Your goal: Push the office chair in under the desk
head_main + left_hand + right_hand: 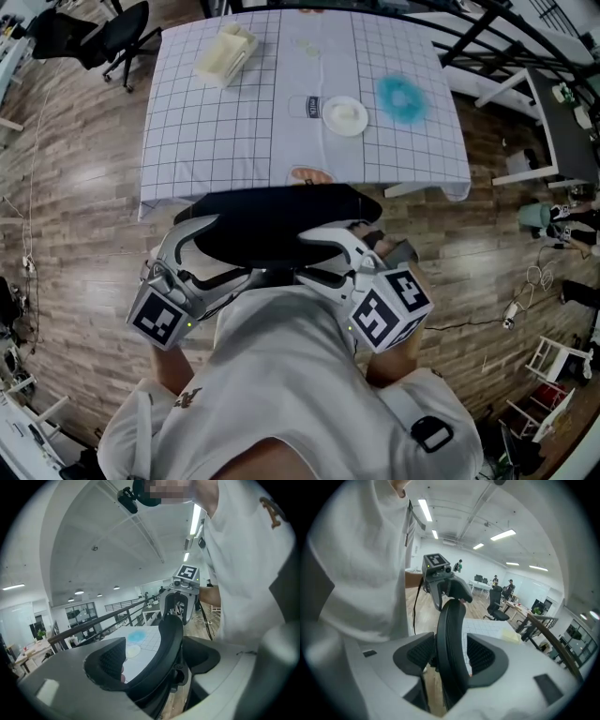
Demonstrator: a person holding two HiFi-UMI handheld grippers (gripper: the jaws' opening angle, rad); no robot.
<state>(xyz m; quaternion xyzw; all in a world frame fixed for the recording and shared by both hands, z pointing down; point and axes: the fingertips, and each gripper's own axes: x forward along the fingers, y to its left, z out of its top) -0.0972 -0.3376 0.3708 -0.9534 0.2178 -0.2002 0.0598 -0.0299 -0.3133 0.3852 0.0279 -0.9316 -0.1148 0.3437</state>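
The black office chair's backrest [281, 220] stands just in front of the desk [234, 141], which wears a white grid cloth. My left gripper [223, 249] straddles the backrest's left end. In the left gripper view the backrest [168, 644] lies against the right-hand jaw, and a gap shows at the left pad [105, 660], so the left gripper [157, 660] is open. My right gripper [325, 253] is at the backrest's right end. In the right gripper view the right gripper [452, 656] is shut on the backrest [450, 639], which sits deep between the jaws.
On the desk lie a cream container [226, 53], a white plate [345, 116] and a blue ring-shaped thing [401, 97]. Another black office chair [103, 37] stands at the far left. Cables and white frames [525, 281] litter the wooden floor at the right.
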